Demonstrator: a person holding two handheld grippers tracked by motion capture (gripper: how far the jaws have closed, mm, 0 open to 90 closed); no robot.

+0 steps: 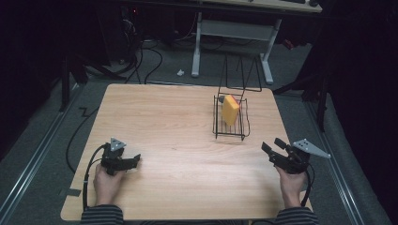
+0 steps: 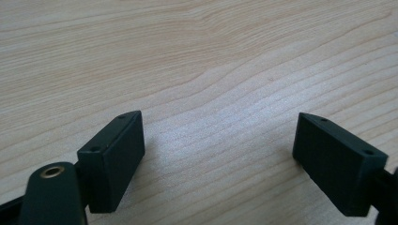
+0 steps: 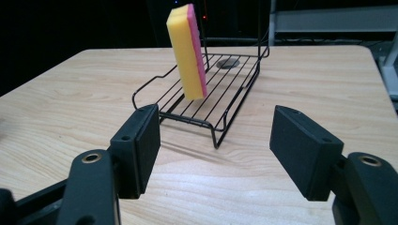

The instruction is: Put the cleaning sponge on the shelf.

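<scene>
A yellow sponge (image 1: 230,109) with a pink back stands on edge in a black wire rack (image 1: 243,125) at the table's right of middle. In the right gripper view the sponge (image 3: 186,52) leans upright on the rack (image 3: 220,124) just beyond my open jaws. My right gripper (image 1: 274,146) is held near the table's front right, a short way in front of the rack, with nothing between its fingers. My left gripper (image 1: 136,159) rests low at the front left, open over bare wood (image 2: 220,84).
The wooden table (image 1: 159,122) has free room between the two grippers and on its left half. A small dark round thing (image 3: 229,63) lies under the rack's far end. Behind the table stand a white desk frame (image 1: 197,42) and loose cables on the floor.
</scene>
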